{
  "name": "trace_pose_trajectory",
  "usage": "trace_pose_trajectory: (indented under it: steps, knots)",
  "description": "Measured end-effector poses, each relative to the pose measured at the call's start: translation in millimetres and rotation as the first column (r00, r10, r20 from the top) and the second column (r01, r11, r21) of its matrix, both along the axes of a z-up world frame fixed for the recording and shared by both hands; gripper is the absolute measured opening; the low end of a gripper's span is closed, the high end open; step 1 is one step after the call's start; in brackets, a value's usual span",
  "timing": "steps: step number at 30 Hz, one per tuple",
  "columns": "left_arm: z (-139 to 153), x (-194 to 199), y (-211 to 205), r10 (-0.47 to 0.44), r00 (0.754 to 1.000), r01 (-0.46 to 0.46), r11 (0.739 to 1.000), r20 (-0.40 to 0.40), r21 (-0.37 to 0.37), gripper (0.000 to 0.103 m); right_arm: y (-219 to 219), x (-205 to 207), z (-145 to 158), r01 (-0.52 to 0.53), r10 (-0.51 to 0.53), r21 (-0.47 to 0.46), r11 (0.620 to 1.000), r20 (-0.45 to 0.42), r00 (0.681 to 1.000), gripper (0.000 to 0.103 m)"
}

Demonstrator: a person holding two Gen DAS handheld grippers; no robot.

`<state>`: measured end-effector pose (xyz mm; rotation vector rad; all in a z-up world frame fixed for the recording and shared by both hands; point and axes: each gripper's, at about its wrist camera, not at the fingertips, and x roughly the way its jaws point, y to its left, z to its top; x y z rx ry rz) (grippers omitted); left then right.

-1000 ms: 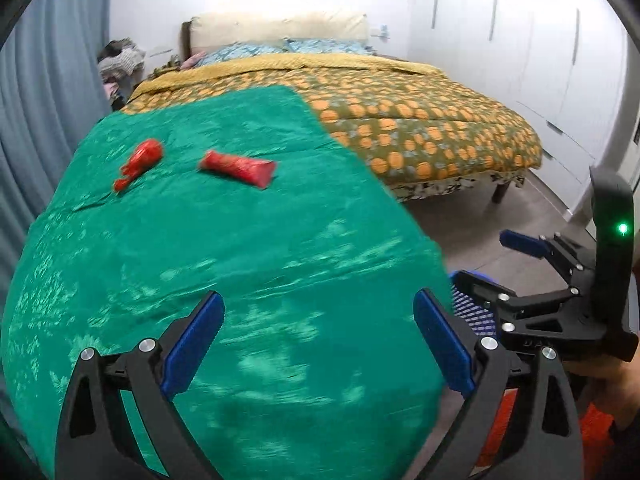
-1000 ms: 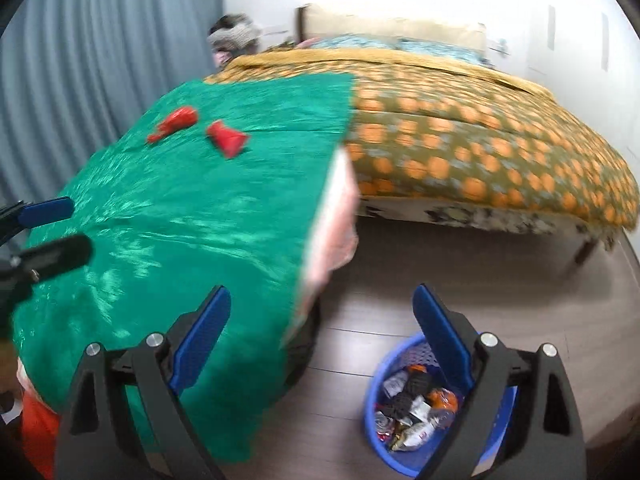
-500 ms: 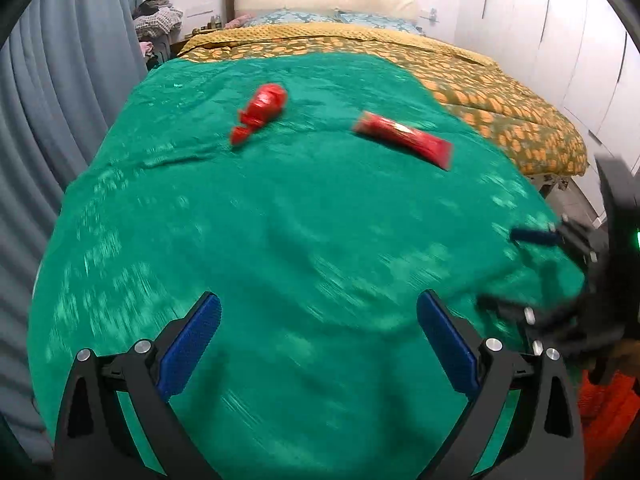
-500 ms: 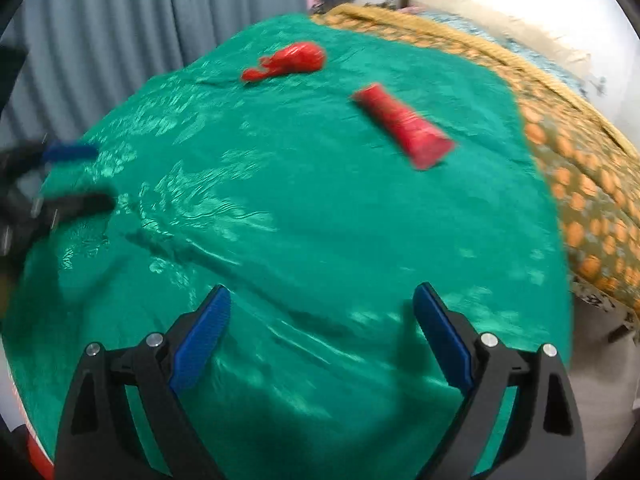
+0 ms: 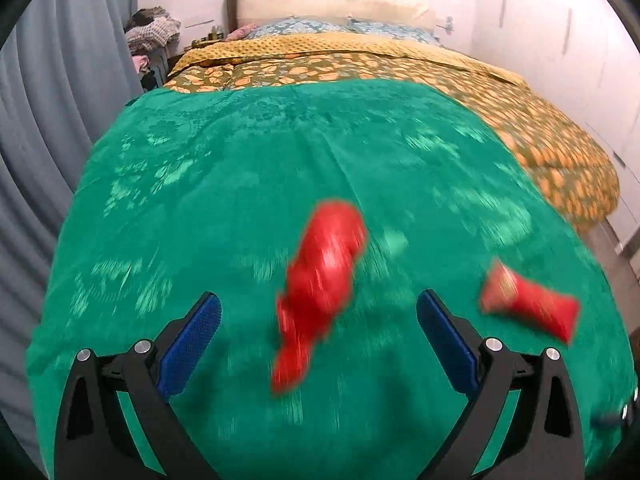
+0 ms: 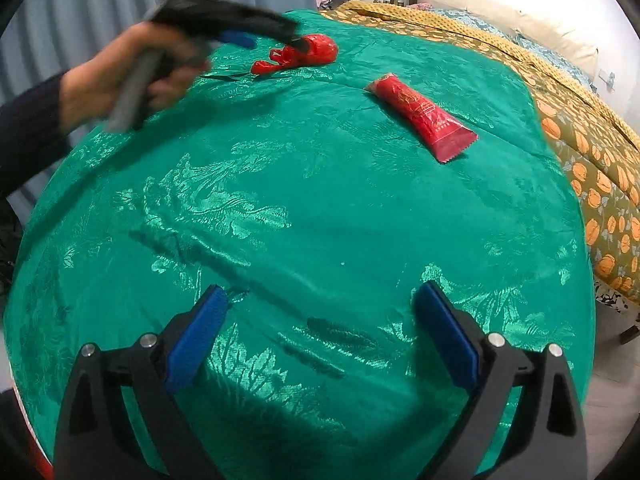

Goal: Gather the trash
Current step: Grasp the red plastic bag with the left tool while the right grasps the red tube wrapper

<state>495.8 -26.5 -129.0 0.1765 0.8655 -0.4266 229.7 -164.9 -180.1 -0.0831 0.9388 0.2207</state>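
Note:
A crumpled red wrapper [image 5: 320,280] lies on the green cloth [image 5: 240,168], blurred, between and just ahead of the fingers of my open left gripper [image 5: 318,340]. A flat red packet [image 5: 528,308] lies to its right. From the right wrist view the crumpled red wrapper [image 6: 298,56] sits far back with the left gripper [image 6: 276,36] hovering at it, held by a hand [image 6: 128,76]. The flat red packet [image 6: 420,116] lies mid-right. My right gripper [image 6: 320,324] stands open low over bare green cloth [image 6: 320,200], nothing between its fingers.
A bed with an orange-patterned cover [image 5: 520,112] borders the cloth's right and far side. Grey curtains [image 5: 48,80] hang on the left. A pile of clothes [image 5: 154,32] sits in the far corner. White cupboards [image 5: 560,20] line the right wall.
My left gripper has swept forward over the cloth until the crumpled wrapper sits between its fingers. My right gripper turned from the floor and blue basket onto the cloth and stays behind.

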Motion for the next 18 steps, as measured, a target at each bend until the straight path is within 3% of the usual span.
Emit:
trace_pose_trajectory:
  steps: [2,4,6,7,12,18]
  knots:
    - [-4,16,-6,0.003,1.000,-0.004,1.000,-0.019,-0.014,0.095,0,0,0,0.000,0.000,0.000,1.000,0.000,1.000,0.094]
    - [-10,25,-14,-0.002,0.999,0.002,1.000,-0.036,-0.008,0.084,0,0,0,-0.001,0.001,0.000,1.000,0.000,1.000,0.094]
    - [-16,29,-19,-0.008,0.999,0.008,1.000,-0.046,0.011,0.043,0,0,0,-0.001,0.001,0.000,1.000,0.000,1.000,0.094]
    - [-17,29,-21,-0.010,0.999,0.011,1.000,-0.051,0.014,0.035,0,0,0,-0.001,0.001,0.001,1.000,-0.001,1.000,0.094]
    - [2,0,-8,0.028,0.999,-0.029,1.000,-0.020,-0.012,0.035,0,0,0,-0.001,0.001,0.001,1.000,0.000,1.000,0.094]
    - [18,-103,36,0.030,0.996,-0.029,1.000,-0.081,0.011,0.035,0,0,0,0.000,0.000,0.000,1.000,0.000,1.000,0.094]
